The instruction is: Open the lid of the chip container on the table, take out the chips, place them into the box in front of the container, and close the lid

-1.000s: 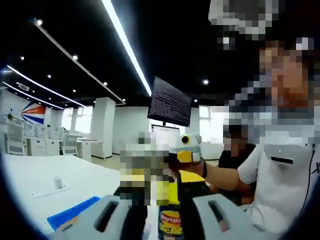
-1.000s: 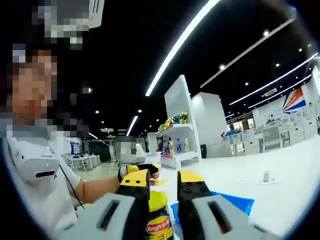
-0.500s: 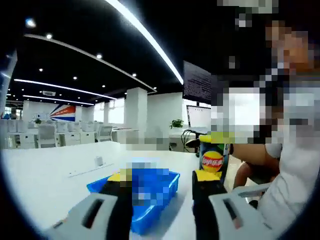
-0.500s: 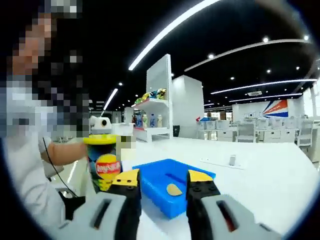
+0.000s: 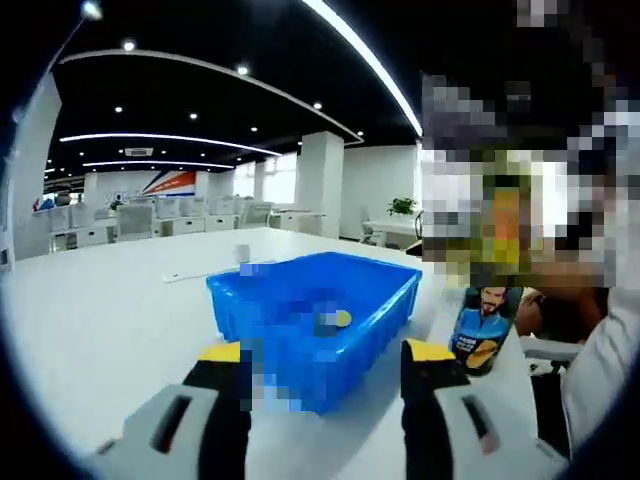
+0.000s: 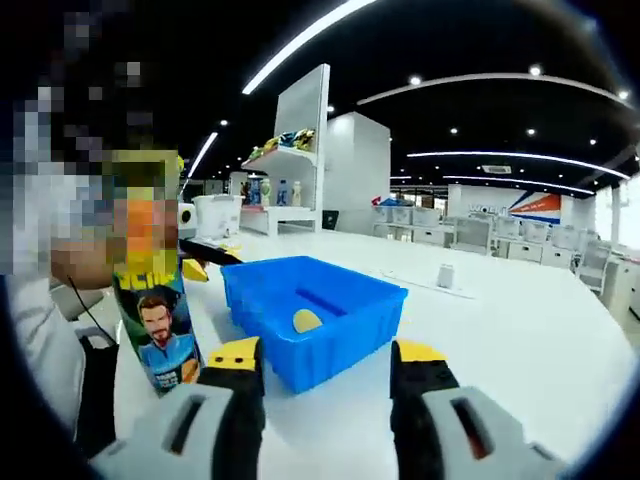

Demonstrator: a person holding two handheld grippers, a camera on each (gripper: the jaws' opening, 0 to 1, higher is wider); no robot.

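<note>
A wide white desk (image 5: 90,320) carries a blue box (image 6: 310,315) near its edge by the person; one chip (image 6: 306,321) lies inside the box; the chip can (image 6: 160,335) stands upright just beside it, its top blurred, so the lid cannot be judged; the left gripper (image 5: 325,360) and right gripper (image 6: 325,362) hover before the box, jaws apart and empty; judging by this, closing the lid comes next, which calls for finding it.

Upright chip container (image 6: 158,335) beside blue box (image 6: 310,318)
</note>
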